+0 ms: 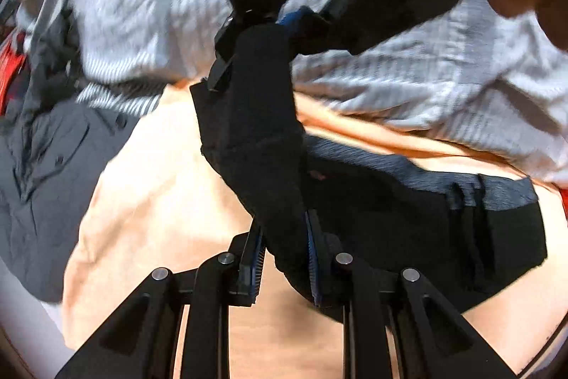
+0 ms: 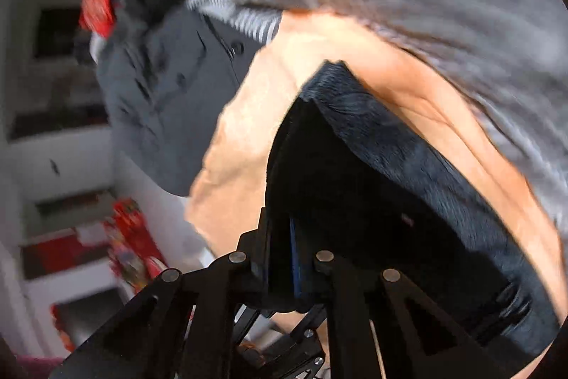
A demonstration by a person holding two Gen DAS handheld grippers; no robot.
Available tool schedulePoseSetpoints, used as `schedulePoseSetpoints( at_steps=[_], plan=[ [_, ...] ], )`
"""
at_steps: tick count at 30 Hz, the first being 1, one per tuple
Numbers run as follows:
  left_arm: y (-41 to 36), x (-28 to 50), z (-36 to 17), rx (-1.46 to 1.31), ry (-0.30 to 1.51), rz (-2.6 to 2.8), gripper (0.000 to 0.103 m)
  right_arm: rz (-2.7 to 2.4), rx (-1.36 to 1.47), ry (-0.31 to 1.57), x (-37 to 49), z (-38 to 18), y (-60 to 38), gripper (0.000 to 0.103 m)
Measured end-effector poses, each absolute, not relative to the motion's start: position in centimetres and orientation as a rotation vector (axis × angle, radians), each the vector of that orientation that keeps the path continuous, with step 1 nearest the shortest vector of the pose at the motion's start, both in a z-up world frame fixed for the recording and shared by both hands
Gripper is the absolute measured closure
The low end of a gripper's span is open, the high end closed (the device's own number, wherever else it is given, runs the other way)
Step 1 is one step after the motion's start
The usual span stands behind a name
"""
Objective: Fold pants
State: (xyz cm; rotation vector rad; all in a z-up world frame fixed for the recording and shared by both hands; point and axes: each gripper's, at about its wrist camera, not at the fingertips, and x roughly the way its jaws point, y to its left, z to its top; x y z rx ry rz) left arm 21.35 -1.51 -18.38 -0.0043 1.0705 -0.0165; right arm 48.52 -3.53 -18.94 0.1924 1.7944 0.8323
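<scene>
The black pants [image 1: 390, 219] lie on a peach cloth, their grey-lined waistband with belt loops to the right. My left gripper [image 1: 284, 254] is shut on a fold of the pants that rises up the middle of the view. At the top of that fold my right gripper [image 1: 227, 66] pinches the same black cloth, held by a hand. In the right wrist view my right gripper [image 2: 284, 258] is shut on the black pants [image 2: 372, 194], which spread away to the right. The picture is blurred.
A peach cloth [image 1: 149, 187] covers the surface under the pants. A grey buttoned garment [image 1: 53, 173] lies at the left, a white striped cloth [image 1: 142, 6] behind. Red packets and white shelves [image 2: 71, 219] show at the left in the right wrist view.
</scene>
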Motion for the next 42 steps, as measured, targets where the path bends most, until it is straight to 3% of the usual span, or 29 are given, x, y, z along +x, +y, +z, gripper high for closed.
schedulePoseSetpoints(
  at_steps=[12, 20, 28, 34, 39, 41, 42],
  plan=[
    [-13.3, 20.1, -12.9, 0.124, 1.029, -0.239, 0.081, 0.797, 0.629, 1.548, 44.1, -12.8, -22.2, 0.094],
    [-24.5, 17.6, -12.4, 0.247, 1.024, -0.43, 0.081, 0.685, 0.797, 1.415, 39.3, -11.3, -35.9, 0.093],
    [-34.0, 15.2, -15.8, 0.394, 1.053, -0.565, 0.081, 0.547, 0.993, 1.329, 34.0, -14.8, -47.8, 0.093],
    [-37.1, 14.2, -20.6, 0.508, 1.134, -0.57, 0.08, 0.43, 1.143, 1.331, 31.5, -21.4, -53.5, 0.093],
    [-37.2, 13.2, -21.7, 0.57, 1.124, -0.567, 0.07, 0.352, 1.26, 1.335, 29.3, -25.8, -55.6, 0.091],
    [-37.1, 12.9, -21.6, 0.578, 1.13, -0.57, 0.058, 0.301, 1.265, 1.361, 28.4, -27.2, -56.3, 0.089],
    [-36.9, 12.8, -21.4, 0.564, 1.143, -0.58, 0.046, 0.28, 1.265, 1.372, 28.0, -27.6, -56.5, 0.086]
  ],
)
